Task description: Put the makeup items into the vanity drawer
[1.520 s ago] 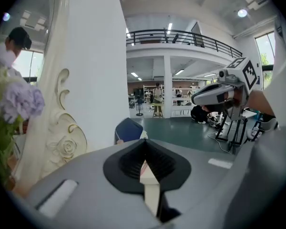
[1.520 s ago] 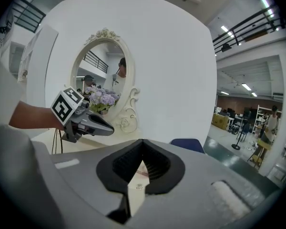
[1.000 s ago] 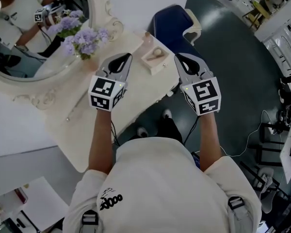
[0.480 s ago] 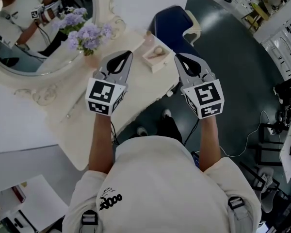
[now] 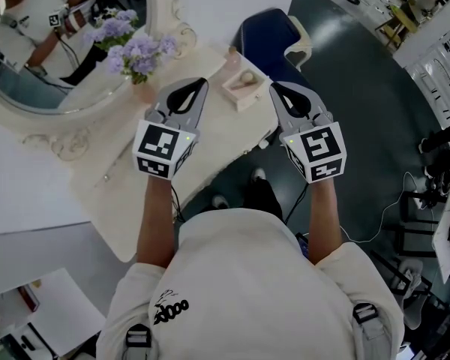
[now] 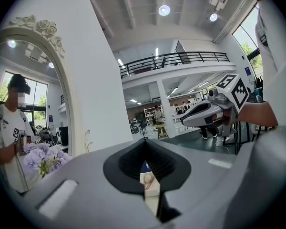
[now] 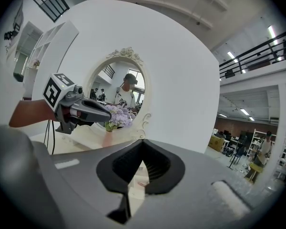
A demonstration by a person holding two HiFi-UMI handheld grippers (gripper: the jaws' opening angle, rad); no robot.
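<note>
Two claws are held forward side by side by the person (image 5: 247,291), both nearly level and pointing away from the body. The left claw (image 5: 200,83) is closed on nothing, above the cream surface (image 5: 135,193) beside purple flowers (image 5: 139,51). Between the claw tips a small cream box (image 5: 240,100) sits on the surface; the pinkish makeup item (image 5: 245,79) on it slants lower left to upper right. The right claw (image 5: 273,87), also closed and empty, hangs over the surface's edge.

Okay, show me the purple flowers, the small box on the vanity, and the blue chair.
purple flowers (image 5: 141,51), head view, middle of the bloom cluster.
small box (image 5: 238,100), head view, its near side wall.
blue chair (image 5: 264,40), head view, the blue upholstery.
</note>
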